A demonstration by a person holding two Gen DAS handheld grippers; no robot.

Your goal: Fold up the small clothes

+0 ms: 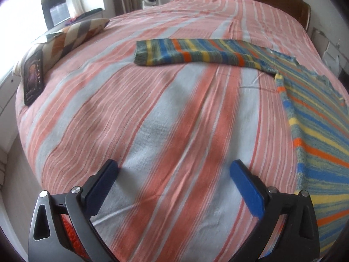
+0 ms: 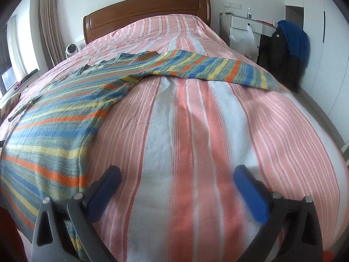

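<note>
Left gripper (image 1: 174,170): jaws spread wide, nothing between the blue pads, hanging over bare bedspread just left of the sweater's body.
Right gripper (image 2: 177,175): jaws wide apart too, empty, over bare bedspread just right of the sweater's hem side.
Sweater (image 2: 65,113): striped knit in blue, yellow, orange and grey-green, lying flat on the bed, hem at the near edge, neckline toward the far headboard.
Left sleeve (image 1: 185,53): stretched straight out to the left across the bedspread, cuff at the far left end.
Right sleeve (image 2: 218,69): stretched out to the right, cuff close to the right edge of the bed.
Bed (image 1: 152,113): pink, white and pale blue striped cover, wooden headboard (image 2: 144,11) at the far end.
Far left: a patterned cushion (image 1: 72,37) and a phone (image 1: 33,78) leaning beside it.
</note>
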